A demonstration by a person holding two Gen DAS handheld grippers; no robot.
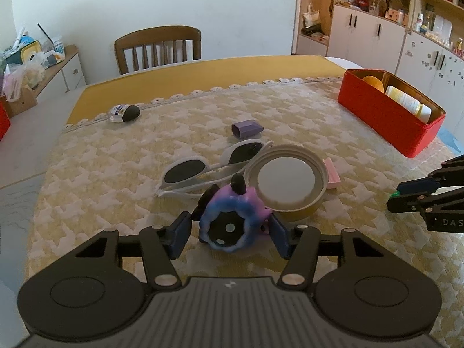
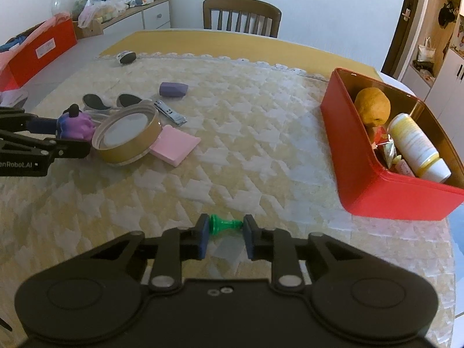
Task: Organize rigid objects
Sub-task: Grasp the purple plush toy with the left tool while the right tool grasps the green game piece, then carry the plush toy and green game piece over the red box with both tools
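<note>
Item one: small green plastic chess pawn (image 2: 225, 224), lying sideways, pinched end to end in my right gripper (image 2: 224, 236) just above the tabletop (image 2: 261, 145); likely light and slippery.

Item two: purple-blue lumpy toy figure (image 1: 232, 226), between my left gripper's (image 1: 230, 236) parted fingers, beside the round gold tin lid (image 1: 285, 182).

Destination: red rectangular tin box (image 2: 377, 191).

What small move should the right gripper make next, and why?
Probably carry the green pawn right and forward to the red box. The right gripper is already shut on the pawn, held sideways between its fingers, and the box stands open with items inside.
</note>
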